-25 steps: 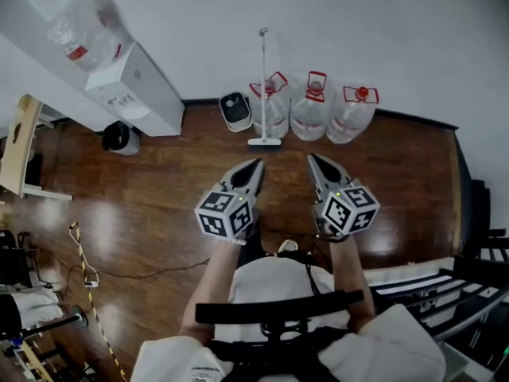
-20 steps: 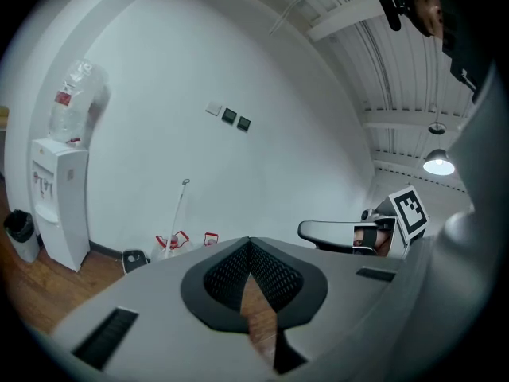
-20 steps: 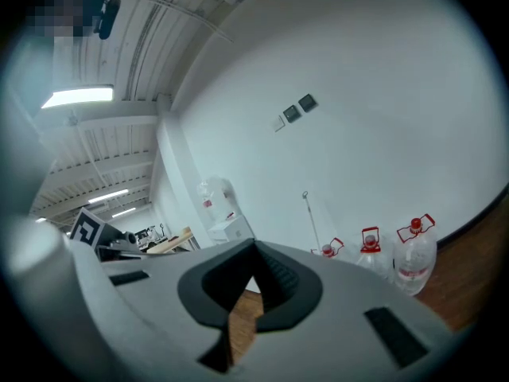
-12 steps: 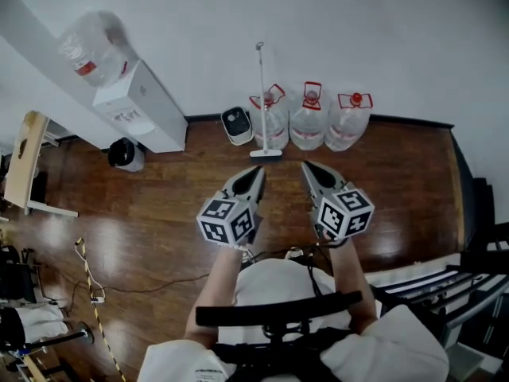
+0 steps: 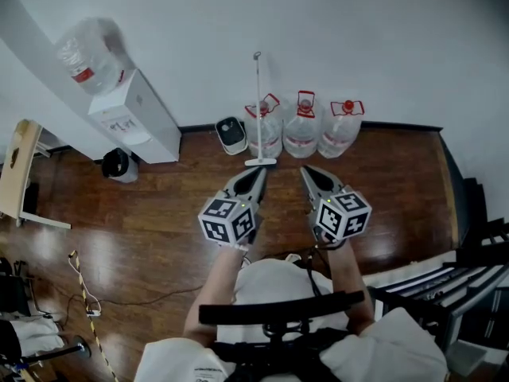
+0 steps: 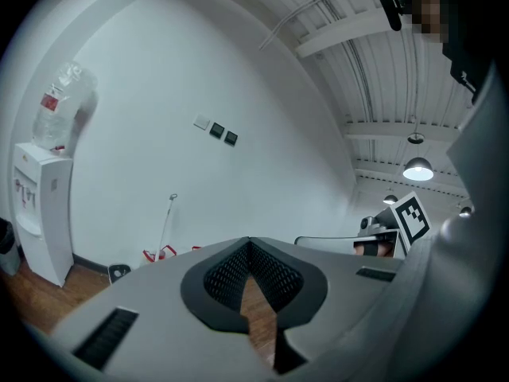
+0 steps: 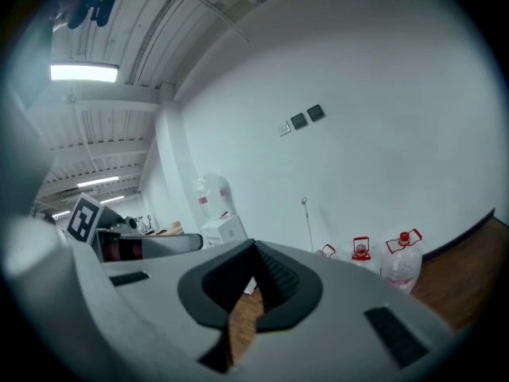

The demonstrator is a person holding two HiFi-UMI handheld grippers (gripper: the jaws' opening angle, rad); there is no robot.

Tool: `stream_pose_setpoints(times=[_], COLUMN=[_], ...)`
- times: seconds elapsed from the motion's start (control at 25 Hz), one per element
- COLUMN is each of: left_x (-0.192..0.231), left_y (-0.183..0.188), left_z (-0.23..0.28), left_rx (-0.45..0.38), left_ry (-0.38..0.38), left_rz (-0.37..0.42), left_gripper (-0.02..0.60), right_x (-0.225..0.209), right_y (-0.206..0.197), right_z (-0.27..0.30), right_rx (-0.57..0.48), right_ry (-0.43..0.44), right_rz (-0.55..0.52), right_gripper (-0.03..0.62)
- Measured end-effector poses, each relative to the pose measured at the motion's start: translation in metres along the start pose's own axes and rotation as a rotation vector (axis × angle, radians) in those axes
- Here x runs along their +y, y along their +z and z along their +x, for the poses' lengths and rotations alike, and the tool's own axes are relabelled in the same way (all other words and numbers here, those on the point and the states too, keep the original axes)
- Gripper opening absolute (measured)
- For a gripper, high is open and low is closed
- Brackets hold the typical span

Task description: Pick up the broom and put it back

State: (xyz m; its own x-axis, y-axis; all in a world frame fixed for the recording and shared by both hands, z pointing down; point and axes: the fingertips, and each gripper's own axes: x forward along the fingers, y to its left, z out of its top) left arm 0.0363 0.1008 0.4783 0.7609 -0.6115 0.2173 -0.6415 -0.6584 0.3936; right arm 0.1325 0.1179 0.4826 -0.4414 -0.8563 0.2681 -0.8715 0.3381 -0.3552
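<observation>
Soft, cool, even light fills the room. The plain white wall (image 5: 358,38) behind the white box-shaped water dispenser (image 5: 134,116) is bright and almost shadowless. Pale glare patches lie on the glossy reddish-brown wooden floor (image 5: 159,193) in front of the dispenser. A round hanging ceiling lamp (image 6: 417,168) glows far right of the dispenser, and a long strip ceiling light (image 7: 83,72) burns up and left of it. Both gripper views bend straight lines and blacken at the corners. The left gripper (image 6: 249,243) and right gripper (image 7: 254,247), close to the lens, look soft.
</observation>
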Motion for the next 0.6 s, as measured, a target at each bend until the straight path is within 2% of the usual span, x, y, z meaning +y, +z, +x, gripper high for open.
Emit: stream_pose_setpoints(times=[0.6], left_x=[0.013], left_y=[-0.003], left_z=[-0.018], left_rx=[0.004], left_ry=[-0.029], left_rz=[-0.010], left_gripper=[-0.014], right_x=[0.024], right_y=[-0.014], right_z=[0.008], right_rx=[0.018], right_ry=[-0.023], right_rz=[-0.009], right_gripper=[0.009])
